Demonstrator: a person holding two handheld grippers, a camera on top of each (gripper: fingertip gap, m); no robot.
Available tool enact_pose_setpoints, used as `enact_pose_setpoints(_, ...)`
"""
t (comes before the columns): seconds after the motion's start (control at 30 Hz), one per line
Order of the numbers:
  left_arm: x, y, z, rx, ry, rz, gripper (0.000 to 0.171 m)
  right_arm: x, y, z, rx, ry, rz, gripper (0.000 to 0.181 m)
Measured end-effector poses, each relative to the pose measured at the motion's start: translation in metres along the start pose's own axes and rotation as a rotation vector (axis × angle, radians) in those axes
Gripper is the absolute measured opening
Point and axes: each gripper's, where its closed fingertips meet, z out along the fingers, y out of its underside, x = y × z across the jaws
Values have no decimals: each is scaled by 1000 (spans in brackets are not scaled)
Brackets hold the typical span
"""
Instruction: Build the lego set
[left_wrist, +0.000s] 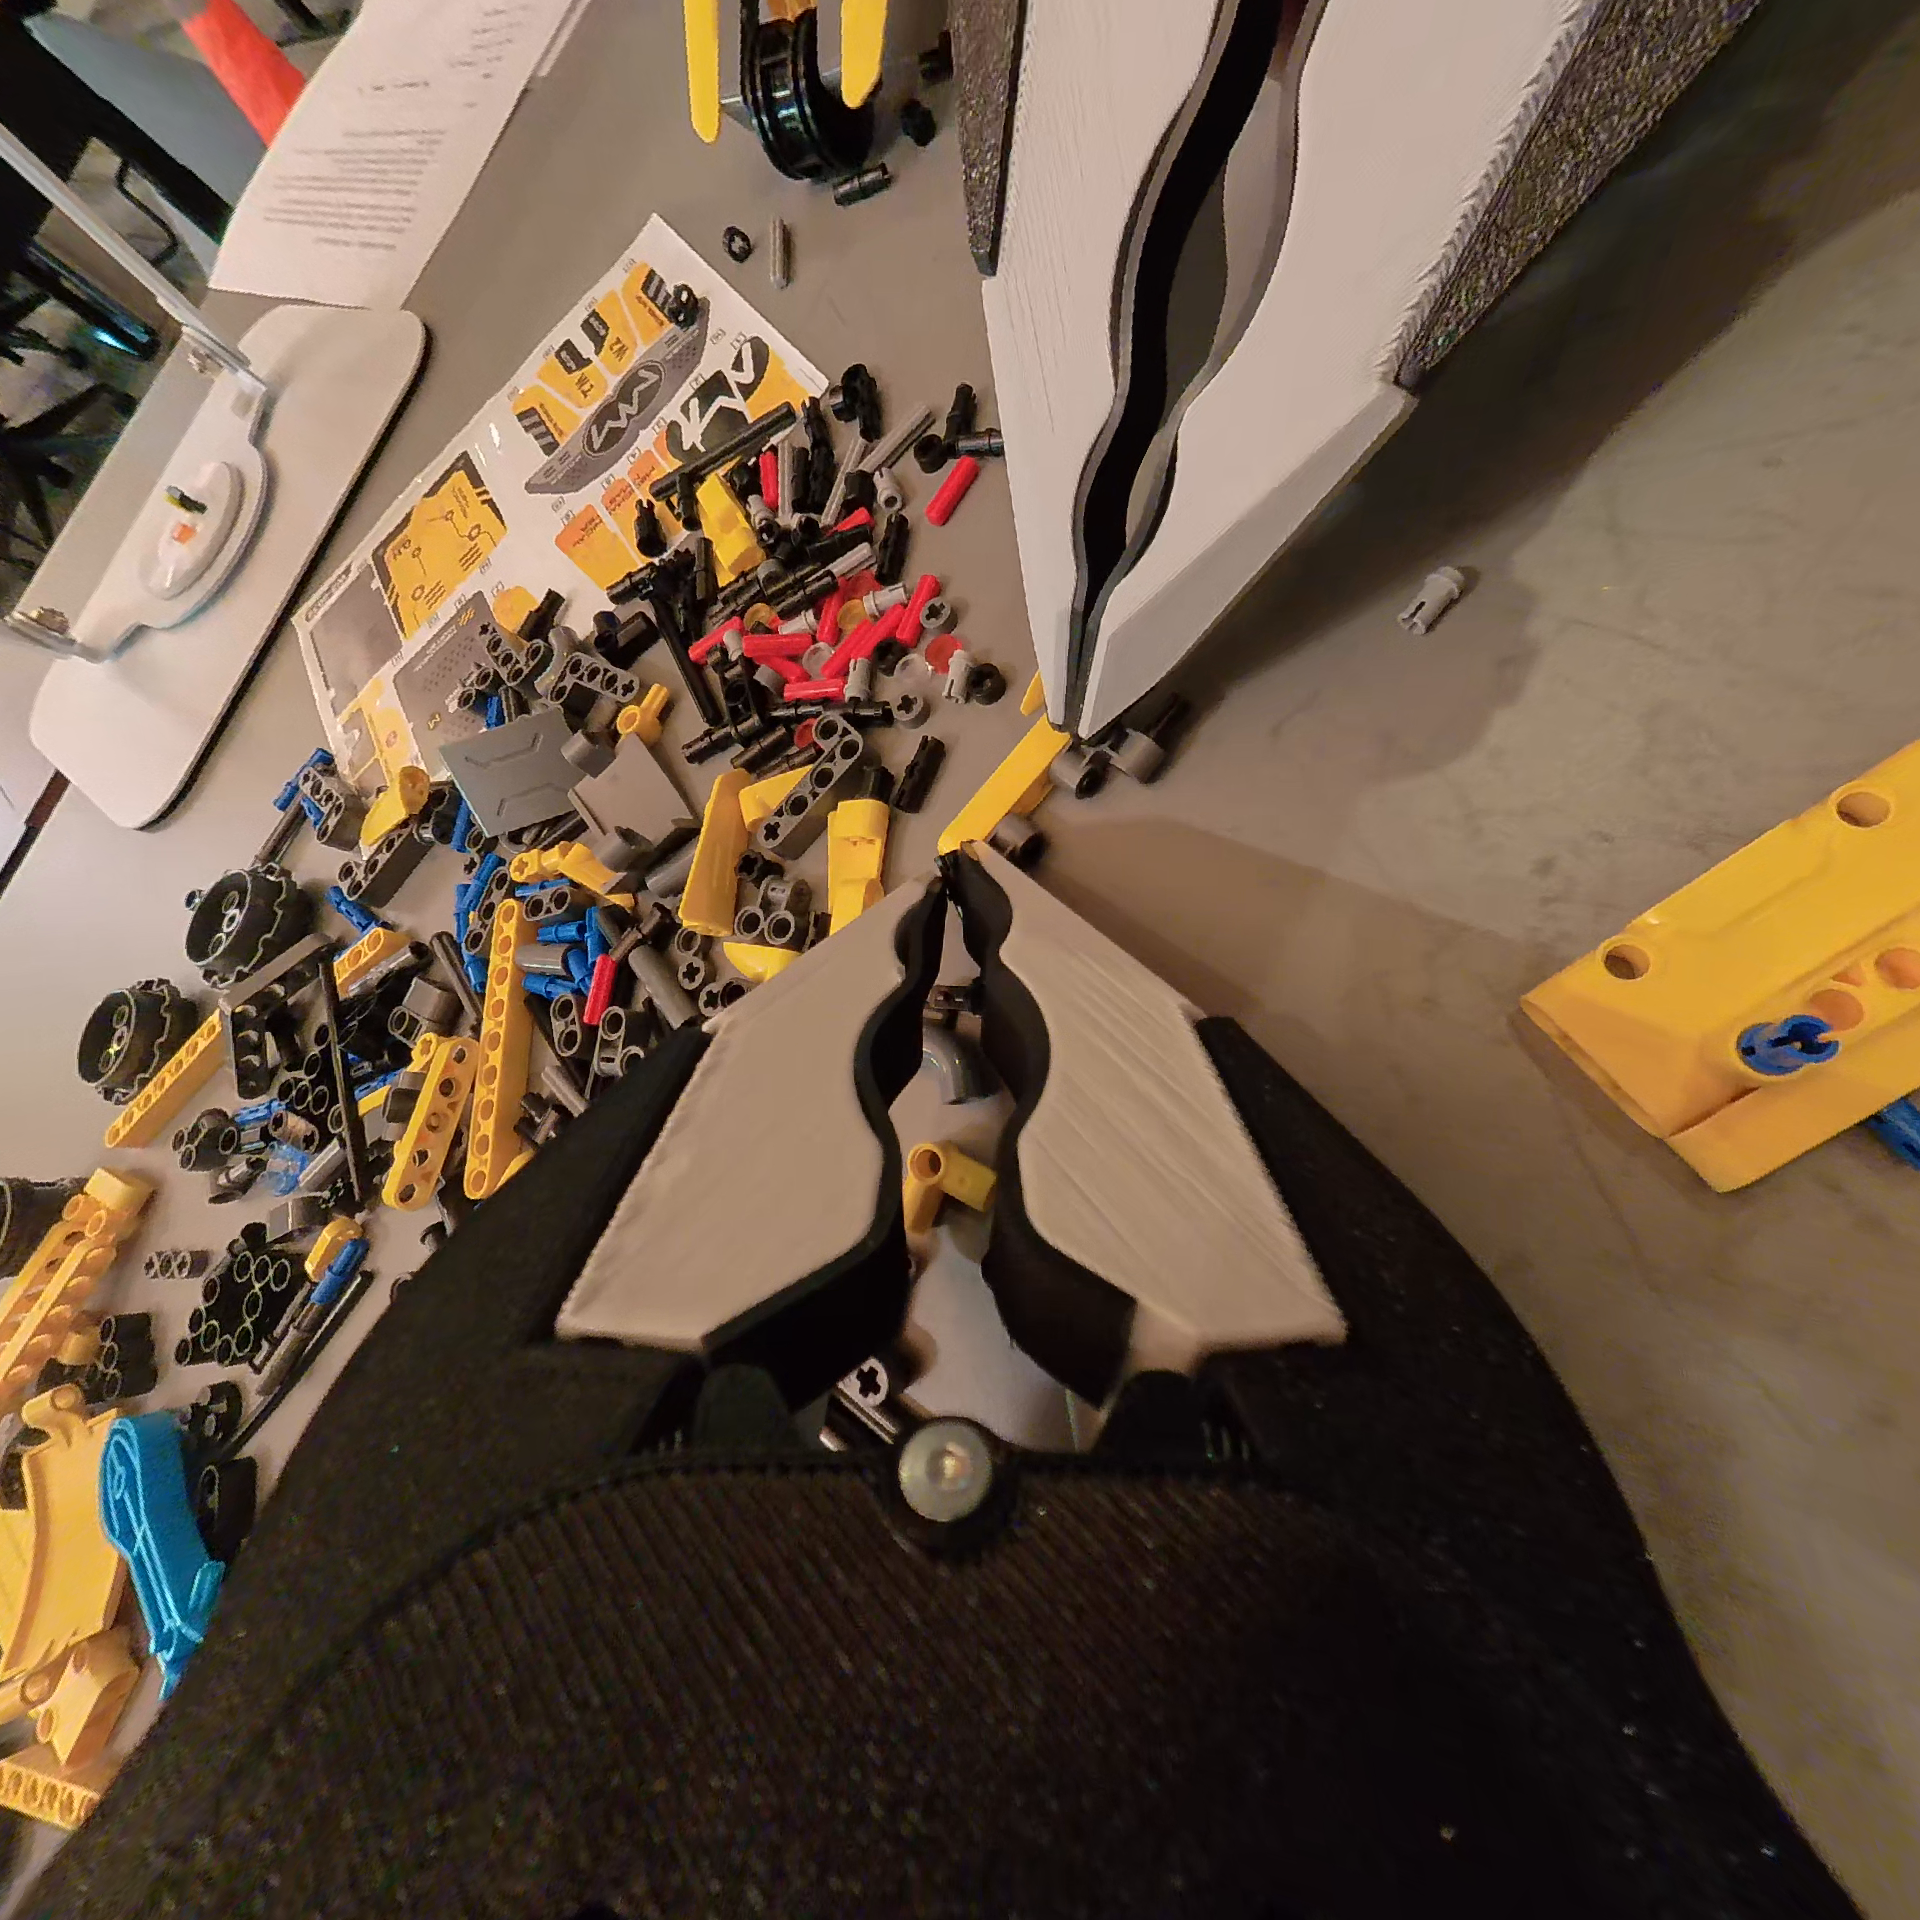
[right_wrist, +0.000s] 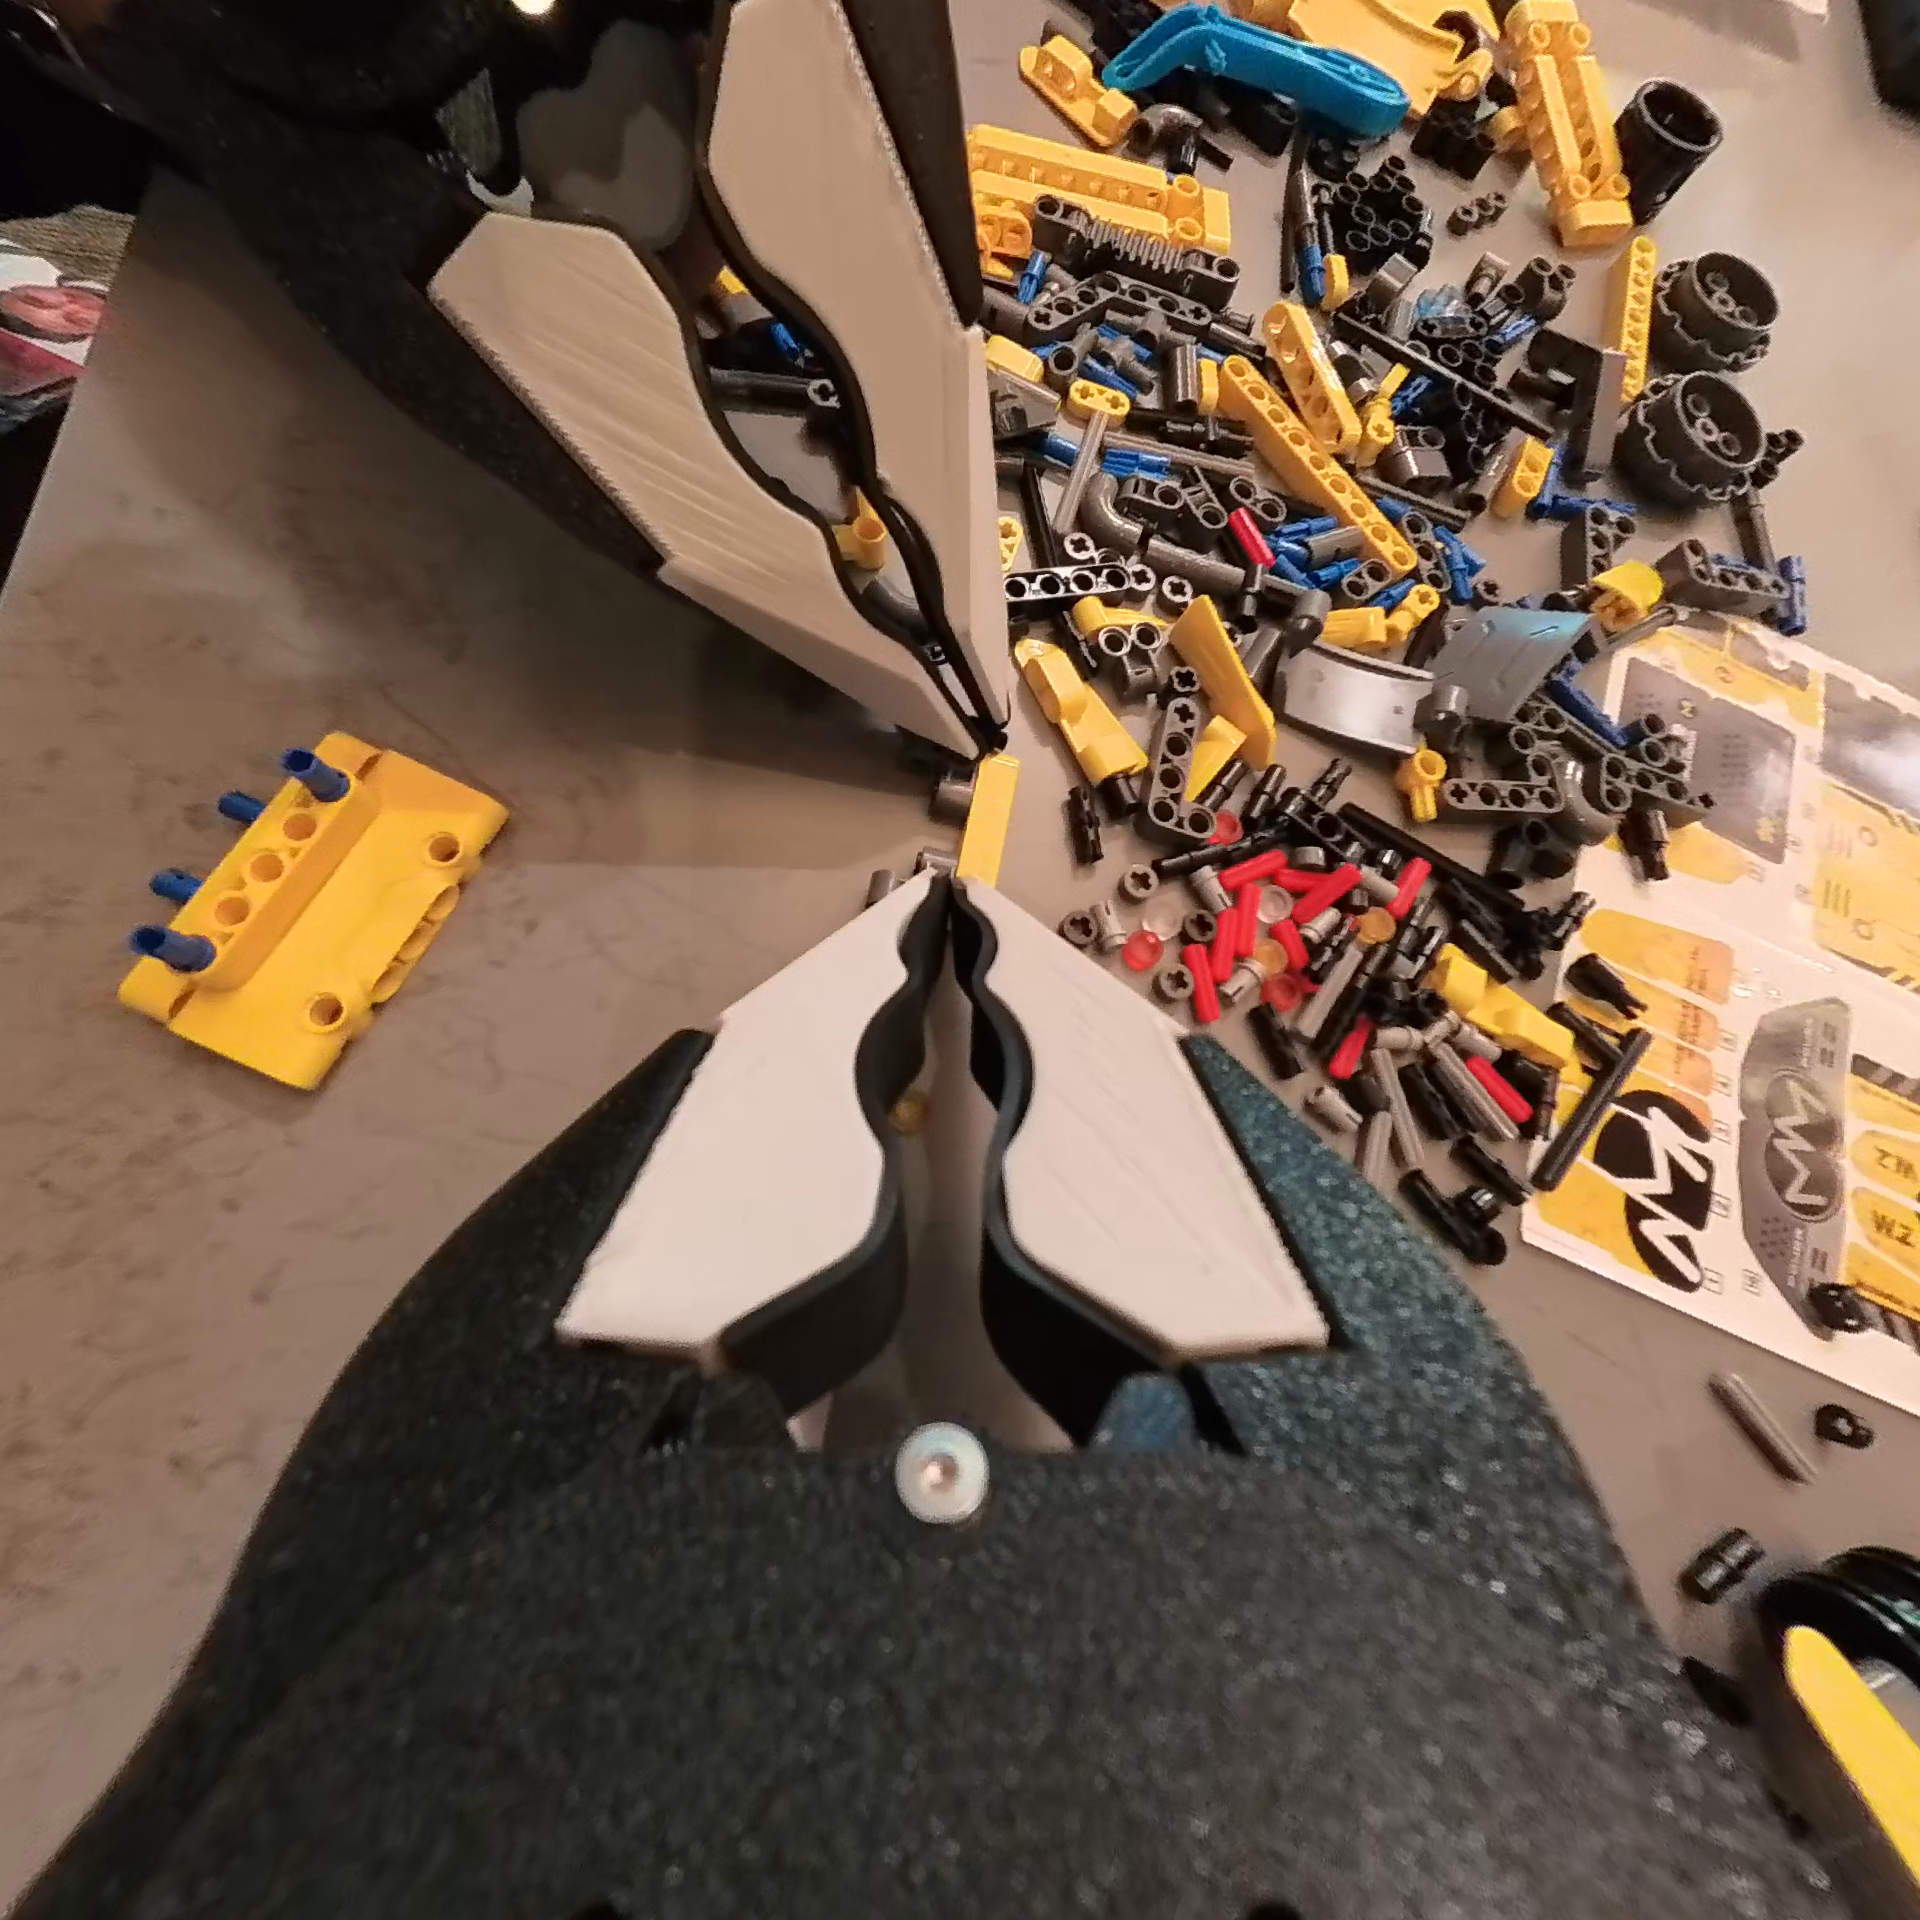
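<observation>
A slim yellow beam with small grey connectors lies on the grey table at the edge of a pile of building parts. My left gripper is shut, its tips at one end of the beam. My right gripper comes in from above, also shut, tips at the other end. In the right wrist view the right gripper and the left gripper meet over the same beam. I cannot tell whether either one pinches it.
A yellow panel with blue pins lies apart from the pile. A sticker sheet, a white pad, papers, a black wheel assembly and a loose grey pin are nearby. My left and right fingertips are right by each other. The black wheel assembly is about equally far from each gripper, around 20 cm.
</observation>
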Motion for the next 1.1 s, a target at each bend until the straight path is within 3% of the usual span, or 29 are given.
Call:
enact_pose_setpoints(0.07, -1, 0, 0, 2, -3, -6, 1, 0, -1, 0, -3, 0, 3, 0)
enact_pose_setpoints(0.13, -4, -1, -1, 12, -19, -23, 0, -1, -4, 1, 9, -14, 20, 16)
enact_pose_setpoints(0.3, -15, -11, -12, 103, -25, -110, 0, 4, -24, -3, 102, -16, 105, 29)
enact_pose_setpoints(0.43, -20, -12, -15, 126, -25, -150, 0, 21, -12, 4, 18, 78, 174, 31)
enact_pose_setpoints(0.7, -19, -11, -13, 113, -32, -134, 0, 9, -16, 10, 11, 16, 210, 32)
enact_pose_setpoints(0.87, -22, -16, -20, 161, -31, -164, 0, 12, -34, 4, 104, 40, 195, 31)
enact_pose_setpoints(1.1, -39, -31, -45, 362, 36, -347, 0, 16, -65, -9, 256, 175, 50, 24)
